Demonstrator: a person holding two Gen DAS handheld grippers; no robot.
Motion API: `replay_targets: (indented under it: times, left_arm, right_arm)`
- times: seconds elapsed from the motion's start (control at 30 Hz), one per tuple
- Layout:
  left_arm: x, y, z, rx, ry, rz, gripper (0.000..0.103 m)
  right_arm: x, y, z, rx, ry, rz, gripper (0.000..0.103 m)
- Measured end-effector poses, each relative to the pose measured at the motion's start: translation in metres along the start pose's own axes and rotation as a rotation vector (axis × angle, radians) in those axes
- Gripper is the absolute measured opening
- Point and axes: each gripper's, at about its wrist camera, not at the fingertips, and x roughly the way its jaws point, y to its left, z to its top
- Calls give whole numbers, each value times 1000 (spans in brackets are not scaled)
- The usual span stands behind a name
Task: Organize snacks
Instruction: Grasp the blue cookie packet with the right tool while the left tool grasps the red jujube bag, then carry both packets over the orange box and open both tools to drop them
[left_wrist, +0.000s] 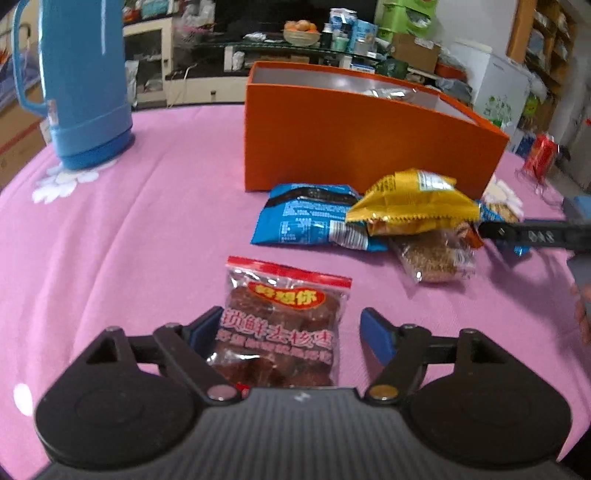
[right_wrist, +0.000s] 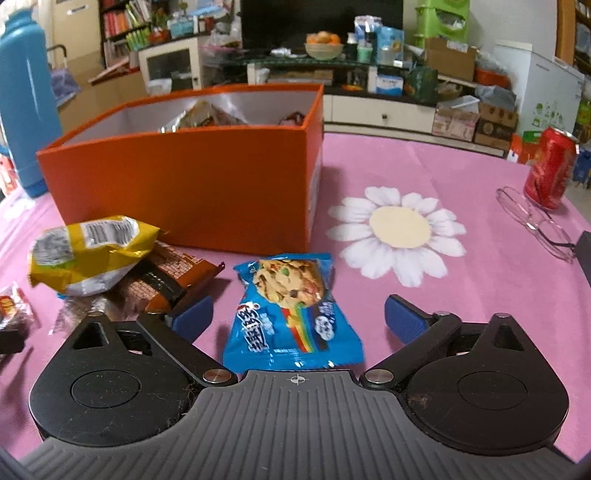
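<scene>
Between the left gripper's (left_wrist: 291, 332) half-open jaws lies a red-topped date packet (left_wrist: 282, 321), one pad beside its edge, nothing clamped. Likewise the right gripper (right_wrist: 299, 317) straddles a blue cookie packet (right_wrist: 291, 310), jaws wide, unheld. Both packets sit before the orange box (right_wrist: 184, 177), their likely destination.

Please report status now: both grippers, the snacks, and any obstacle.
Left gripper open around red jerky bag. Right gripper open around blue cookie packet. Orange box ahead, path clear.
</scene>
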Motion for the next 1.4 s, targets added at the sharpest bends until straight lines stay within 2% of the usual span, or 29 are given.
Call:
replay_targets:
  times: [0.03, 0.13, 0.17, 0.2, 0.23, 0.33, 0.47, 0.67, 0.87, 1.0, 1.13, 1.27, 1.4]
  left_arm:
    - [0, -3, -1, 19, -1, 10, 73]
    - [1, -4, -3, 31, -7, 18, 72]
    - [0, -3, -2, 29, -10, 22, 66]
    - [0, -1, -2, 28, -14, 26, 58]
    - [-1, 1, -1, 22, -16, 30, 56]
    - [-6, 12, 0, -35, -9, 17, 55]
    - [-17, 28, 1, -121, -9, 16, 55]
    - [-32, 29, 5, -148, -36, 18, 55]
    - [-43, 14, 22, -173, -69, -36, 55]
    - [-51, 3, 64, -139, -160, -67, 55]
    - [-37, -1, 132, -116, -252, -68, 55]
    - [0, 2, 181, -137, -272, -48, 55]
    - [48, 0, 207, -140, -237, -32, 55]
  right_arm:
    - [4, 2, 1, -4, 11, -6, 78]
    - [10, 3, -1, 3, 19, -4, 72]
    - [8, 2, -2, -1, 18, -3, 69]
    - [7, 1, -2, 3, 16, -3, 57]
    - [4, 0, -3, 5, 13, -3, 44]
    - [-5, -4, -6, 9, 28, 28, 35]
    - [-25, -15, -17, 58, 36, 97, 34]
    - [-55, -18, -42, 21, 39, 141, 34]
    - [-71, -16, -30, 66, -38, 197, 34]
    - [-87, -9, -1, 110, -139, 266, 34]
    - [-86, 4, 55, 59, -235, 260, 34]
    - [-46, 11, 107, 43, -269, 220, 34]
    - [14, 10, 134, 99, -232, 234, 34]
